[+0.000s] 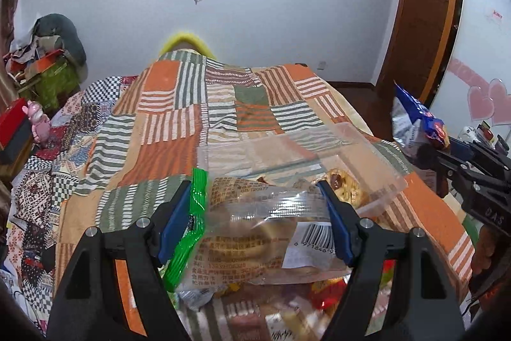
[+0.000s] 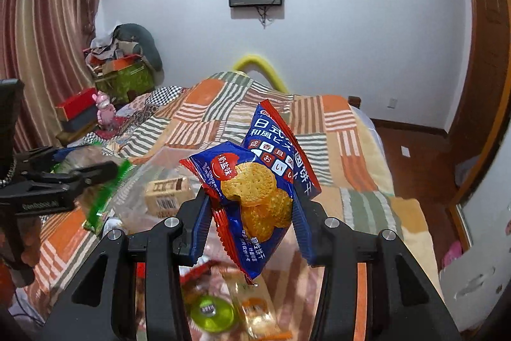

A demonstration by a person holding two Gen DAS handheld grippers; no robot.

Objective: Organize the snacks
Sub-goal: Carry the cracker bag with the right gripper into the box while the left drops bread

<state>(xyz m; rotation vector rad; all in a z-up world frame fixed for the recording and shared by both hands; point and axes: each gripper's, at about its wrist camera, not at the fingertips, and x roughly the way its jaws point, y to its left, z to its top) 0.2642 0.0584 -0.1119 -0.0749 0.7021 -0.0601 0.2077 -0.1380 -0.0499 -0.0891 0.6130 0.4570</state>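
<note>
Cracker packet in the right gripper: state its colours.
Blue cracker packet with red trim; clearest in right wrist view.

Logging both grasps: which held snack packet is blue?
The cracker packet in the right tongs; the left tongs hold a clear packet edged green.

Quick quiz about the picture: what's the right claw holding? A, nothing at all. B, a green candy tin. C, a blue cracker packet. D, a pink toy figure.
C: in the right wrist view the right claw is shut on a blue cracker packet with round biscuits printed on it, lifted above the bed.
</note>
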